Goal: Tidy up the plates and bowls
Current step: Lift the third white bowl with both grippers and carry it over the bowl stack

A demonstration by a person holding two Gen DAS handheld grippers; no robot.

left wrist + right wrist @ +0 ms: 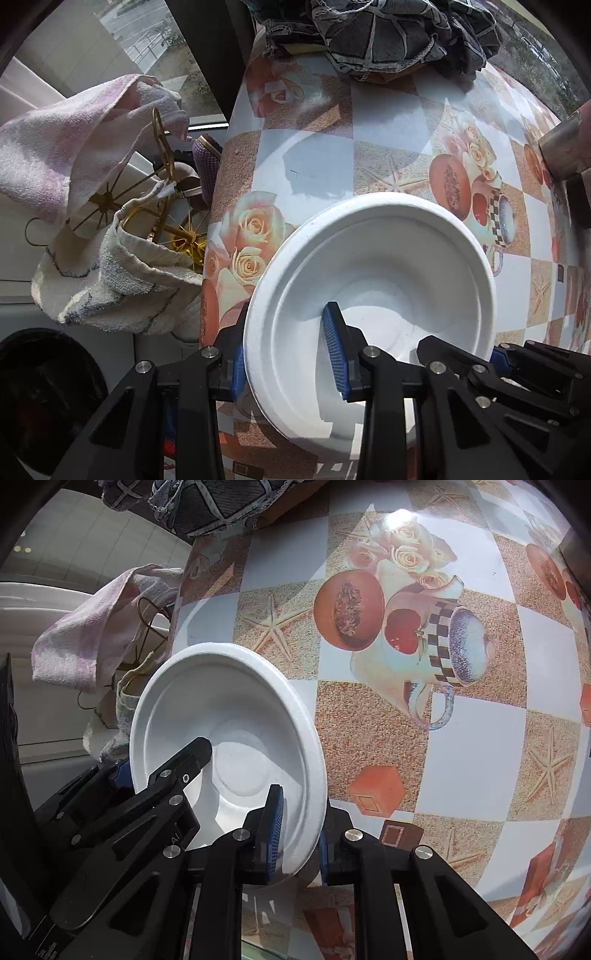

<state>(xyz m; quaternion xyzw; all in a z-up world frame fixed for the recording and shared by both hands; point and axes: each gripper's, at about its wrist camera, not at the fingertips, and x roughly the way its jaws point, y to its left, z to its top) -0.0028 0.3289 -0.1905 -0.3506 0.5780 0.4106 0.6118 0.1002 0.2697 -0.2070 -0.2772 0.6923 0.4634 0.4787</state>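
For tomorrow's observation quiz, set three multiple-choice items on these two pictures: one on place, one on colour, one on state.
1. Where does the bowl sit?
A. on the patterned tablecloth
B. on the floor
C. in a sink

2. What colour are the tongs' pads?
A. red
B. blue
C. green

3. How is the bowl held?
A. by nothing
B. by one pair of tongs
C. by both tongs on its rim

Answers:
1 A, the floral cloth lies beneath it.
2 B, the ribbed pads are blue.
3 C, left tongs and right tongs each straddle the rim.
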